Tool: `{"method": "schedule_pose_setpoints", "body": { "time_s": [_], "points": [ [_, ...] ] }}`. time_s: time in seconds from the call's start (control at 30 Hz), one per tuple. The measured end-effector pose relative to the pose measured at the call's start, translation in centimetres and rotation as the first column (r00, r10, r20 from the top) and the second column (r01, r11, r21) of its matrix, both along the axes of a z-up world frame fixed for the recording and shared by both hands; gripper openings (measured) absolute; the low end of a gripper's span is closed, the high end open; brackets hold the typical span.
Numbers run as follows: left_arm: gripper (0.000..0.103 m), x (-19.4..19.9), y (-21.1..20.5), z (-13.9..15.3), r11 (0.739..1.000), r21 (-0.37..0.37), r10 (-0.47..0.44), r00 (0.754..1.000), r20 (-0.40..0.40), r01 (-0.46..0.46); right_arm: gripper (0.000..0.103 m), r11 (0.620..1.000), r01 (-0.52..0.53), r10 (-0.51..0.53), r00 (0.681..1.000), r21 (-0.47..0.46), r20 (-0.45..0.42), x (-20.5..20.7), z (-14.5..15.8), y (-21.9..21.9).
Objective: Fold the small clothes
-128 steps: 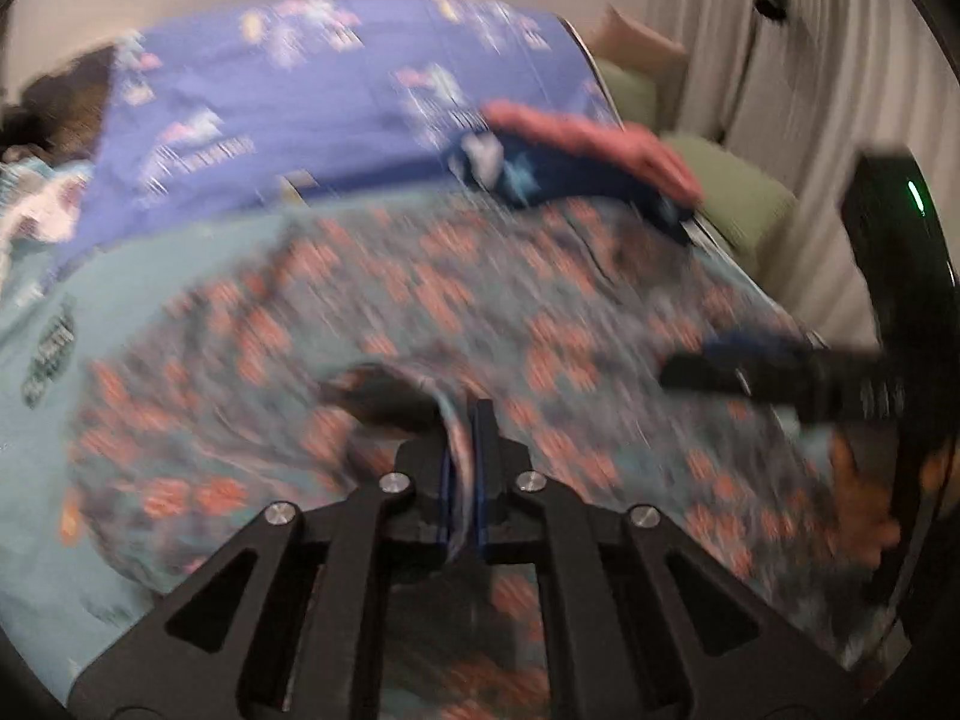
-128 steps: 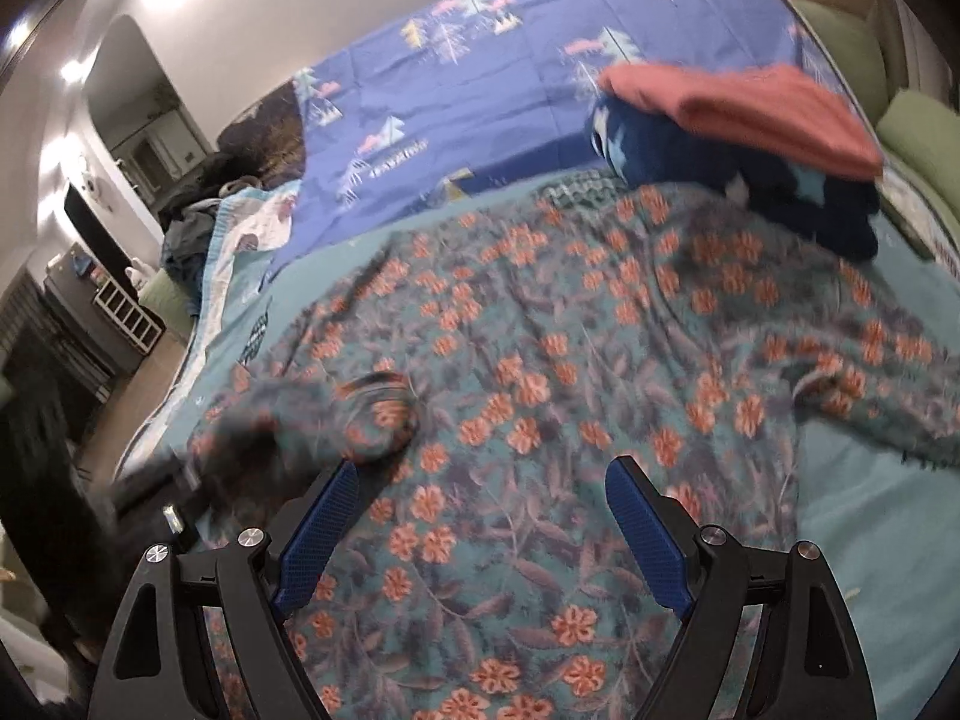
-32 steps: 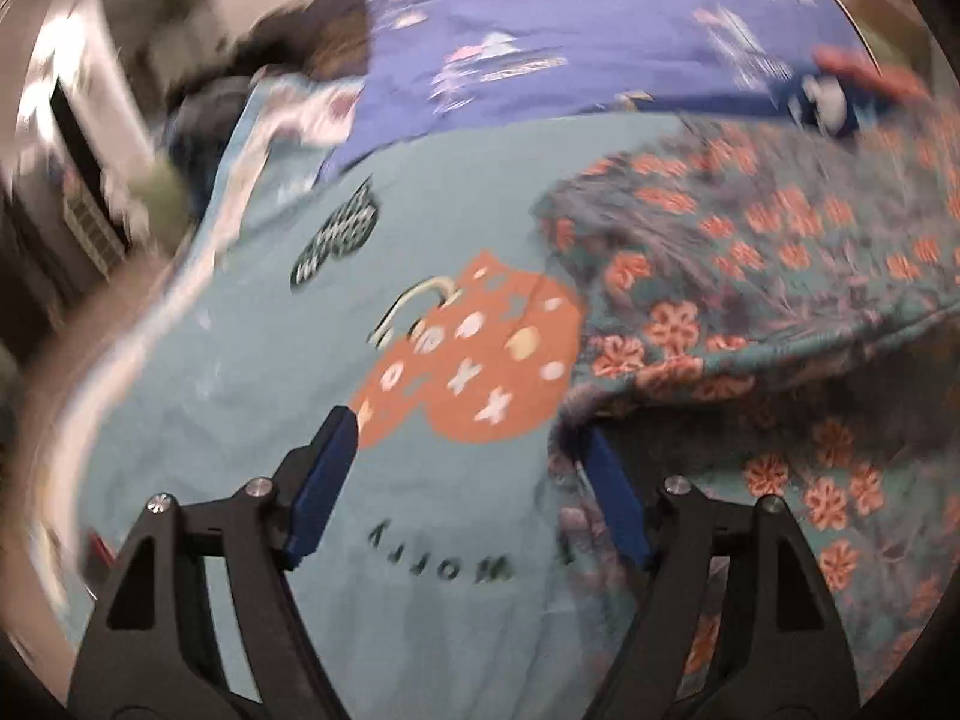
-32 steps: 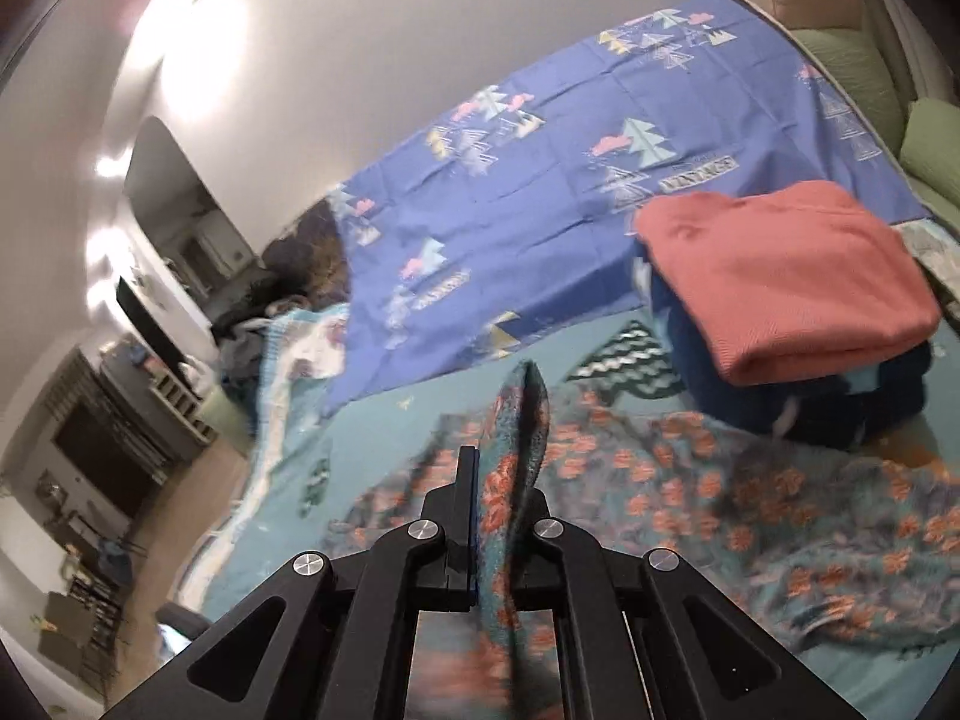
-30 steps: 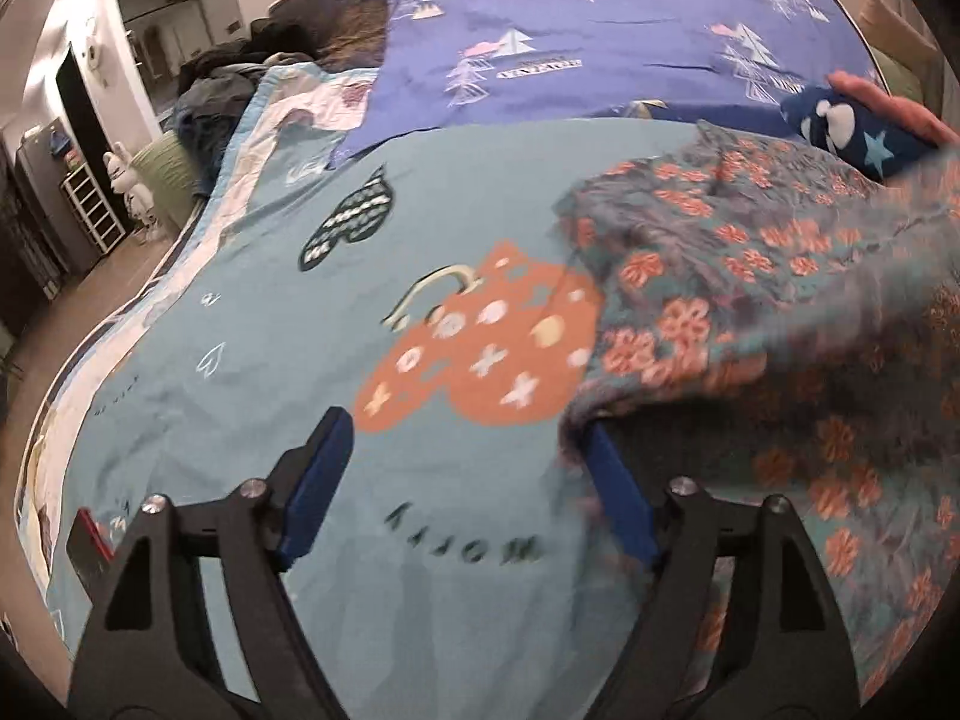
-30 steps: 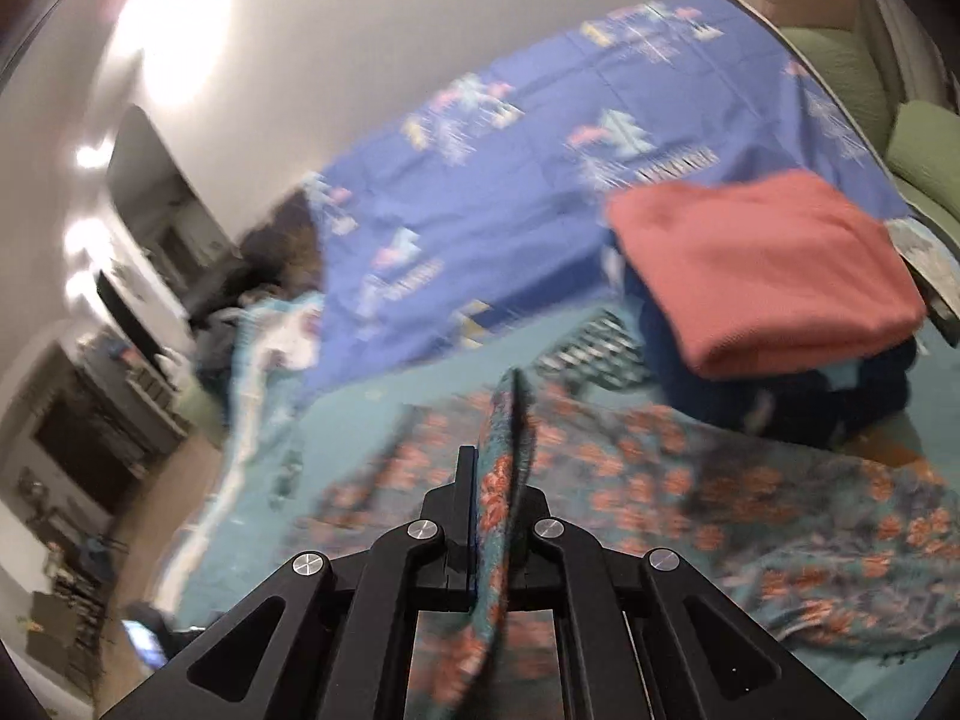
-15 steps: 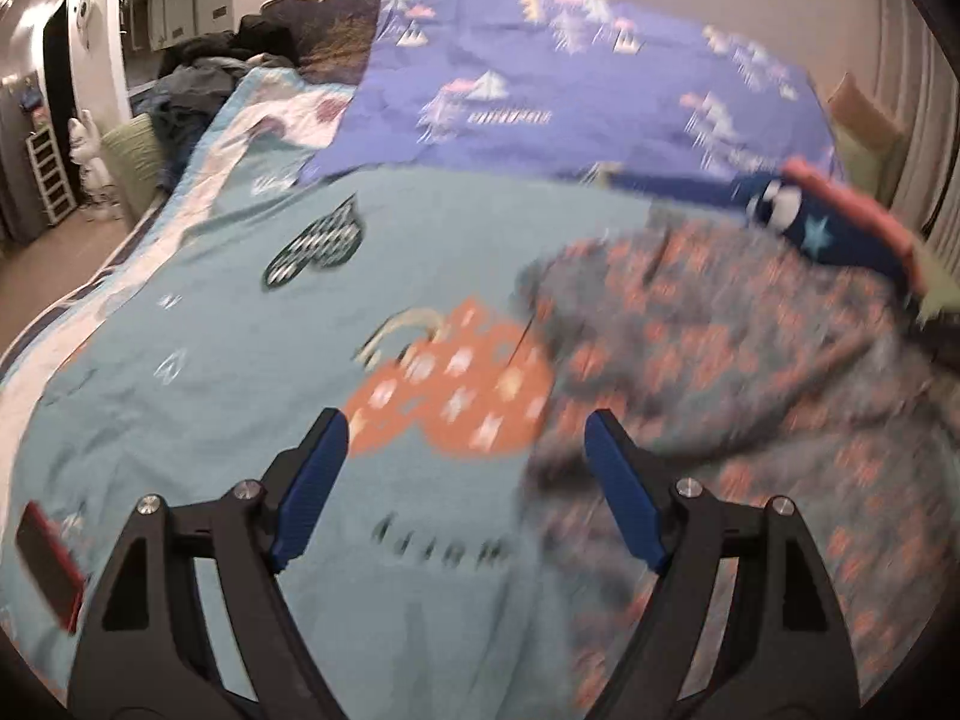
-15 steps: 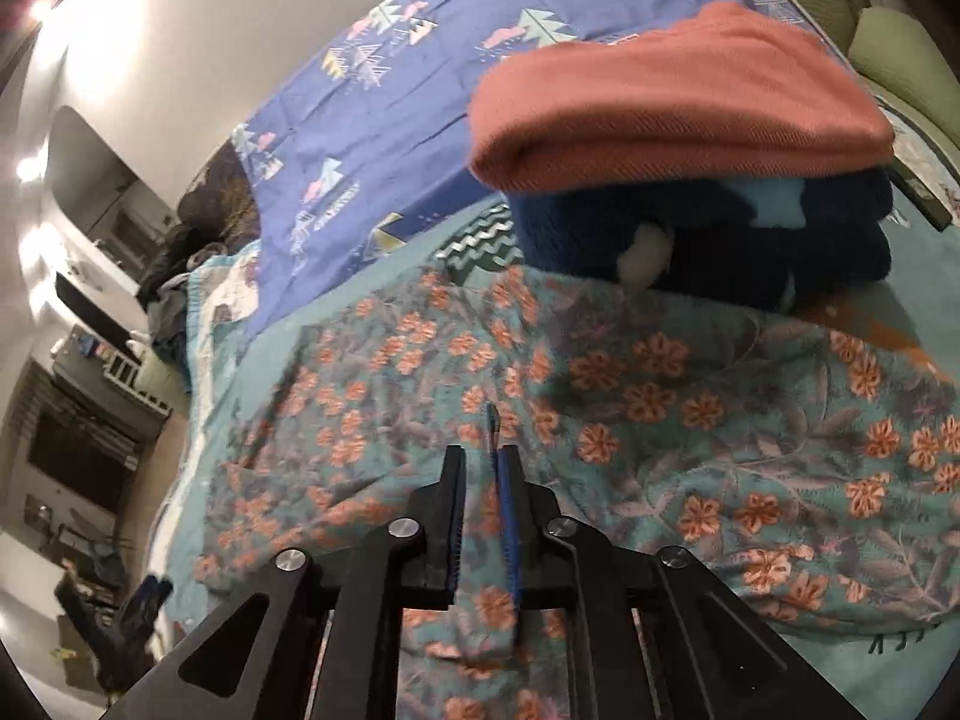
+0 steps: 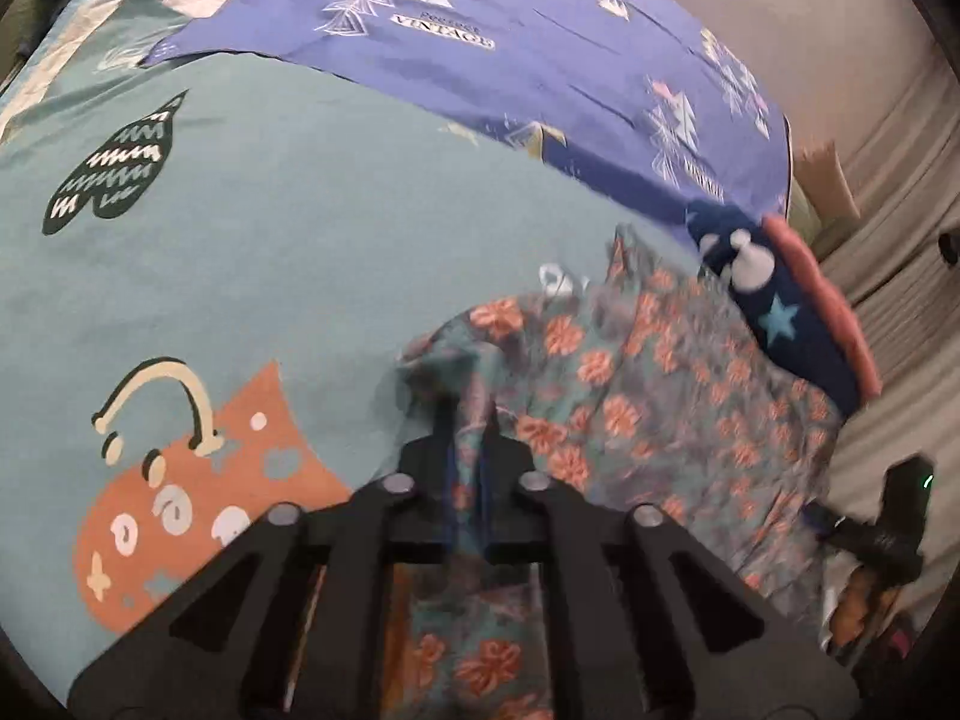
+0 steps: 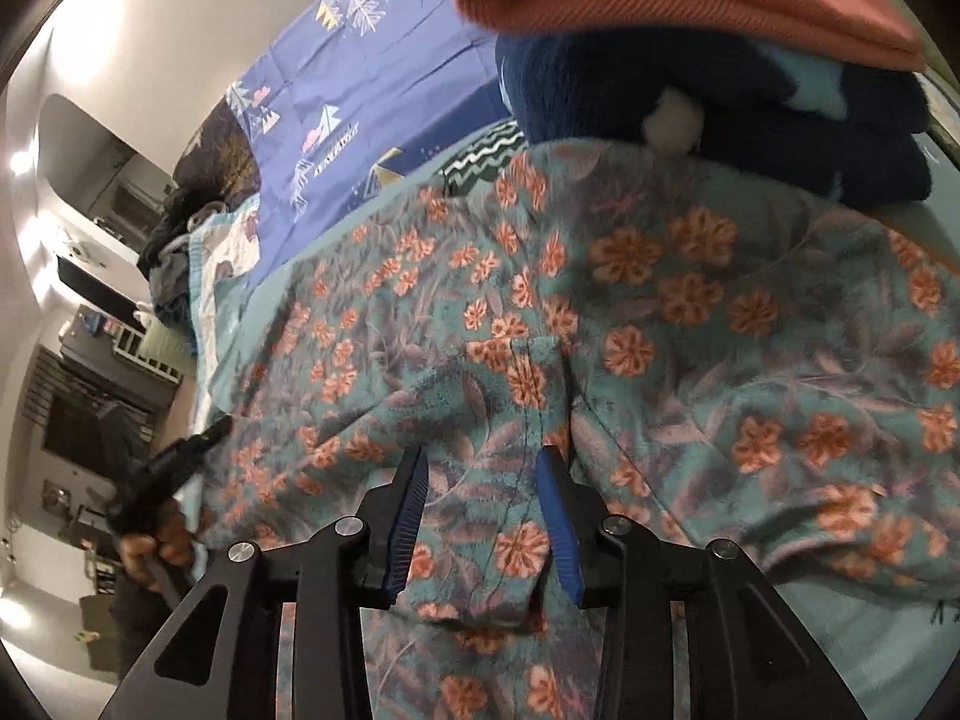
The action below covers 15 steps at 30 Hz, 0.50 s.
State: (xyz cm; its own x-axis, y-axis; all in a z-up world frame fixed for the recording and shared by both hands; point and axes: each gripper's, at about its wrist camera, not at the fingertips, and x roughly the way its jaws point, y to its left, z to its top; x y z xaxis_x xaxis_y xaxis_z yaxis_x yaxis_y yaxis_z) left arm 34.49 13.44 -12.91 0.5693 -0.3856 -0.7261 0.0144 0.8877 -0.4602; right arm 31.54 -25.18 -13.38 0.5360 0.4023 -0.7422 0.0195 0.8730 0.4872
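My left tongs [image 9: 467, 426] have just clamped on a fold of the floral garment [image 9: 648, 396]. My right tongs [image 10: 483, 516] stand open over it, pads not pressing. The garment lies spread on the teal bedspread [image 9: 312, 228], its far edge touching the folded stack [image 10: 708, 96].

1. The left wrist camera is sitting on the left gripper [image 9: 467, 438]. It is looking down and forward over the teal bedspread [image 9: 288, 228].
2. The right wrist camera is sitting on the right gripper [image 10: 483, 516]. It is looking down, very near the flowery cloth [image 10: 690, 330].
3. Both views are showing the flowery cloth [image 9: 630, 396], the blue tree-print sheet [image 9: 540, 54] and the stack of folded clothes [image 10: 750, 90].
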Motion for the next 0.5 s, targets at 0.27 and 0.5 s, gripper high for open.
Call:
{"method": "schedule_pose_setpoints", "body": {
  "time_s": [0.27, 0.5],
  "points": [
    [0.006, -2.0, 2.6, 0.9, 0.967, 0.165, 0.18, 0.979, 0.098, -0.194, 0.008, 0.995, 0.1, -0.101, 0.995, 0.028, 0.024, -1.3, 0.2, -3.0],
    [0.025, -4.7, 1.4, 3.1, 0.969, 0.188, 0.138, 0.981, 0.133, -0.162, 0.017, 0.998, 0.067, -0.067, 0.996, 0.002, 0.058, -3.8, 1.3, -3.2]
  ]
}}
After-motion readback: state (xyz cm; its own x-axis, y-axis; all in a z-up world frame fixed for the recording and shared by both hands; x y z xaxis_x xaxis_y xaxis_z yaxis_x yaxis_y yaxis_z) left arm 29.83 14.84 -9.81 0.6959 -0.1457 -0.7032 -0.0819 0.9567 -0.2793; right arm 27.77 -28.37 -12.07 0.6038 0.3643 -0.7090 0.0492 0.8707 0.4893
